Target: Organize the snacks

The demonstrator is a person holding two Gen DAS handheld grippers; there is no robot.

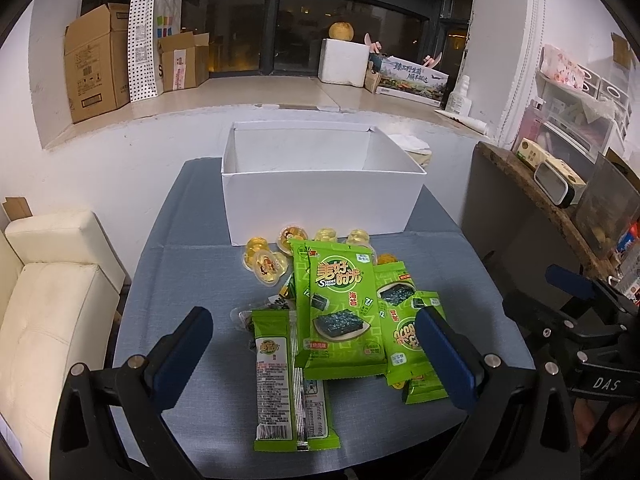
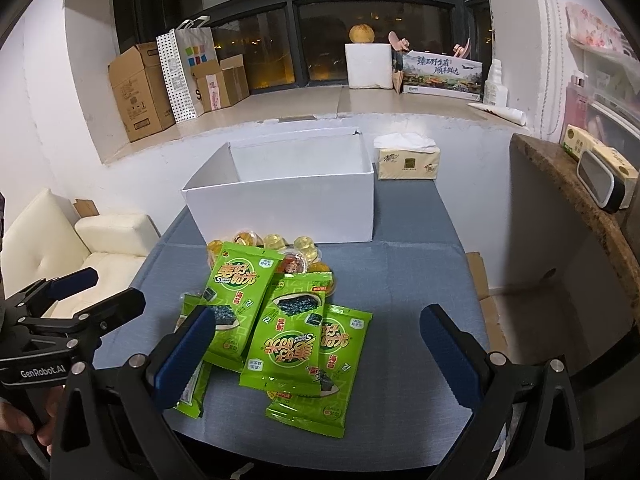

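Note:
Several green seaweed snack packs [image 1: 340, 312] [image 2: 288, 344] lie in a loose pile on the blue-grey tablecloth [image 1: 192, 264] [image 2: 408, 280]. Small yellow jelly cups [image 1: 266, 266] [image 2: 294, 262] sit just behind the pile. An open white box [image 1: 320, 196] [image 2: 288, 208] stands at the far side, with nothing visible inside. My left gripper [image 1: 314, 336] is open above the near packs, nothing between its fingers. My right gripper [image 2: 316, 340] is open too, hovering over the pile. Each gripper shows at the edge of the other's view: the right gripper [image 1: 560, 304], the left gripper [image 2: 96, 292].
A tissue pack [image 2: 408, 158] lies right of the box. A cream sofa [image 1: 52, 292] stands left of the table, a dark cabinet with a stone top [image 2: 576, 208] to the right. Cardboard boxes [image 1: 98, 60] and a foam box [image 2: 368, 65] line the window sill behind.

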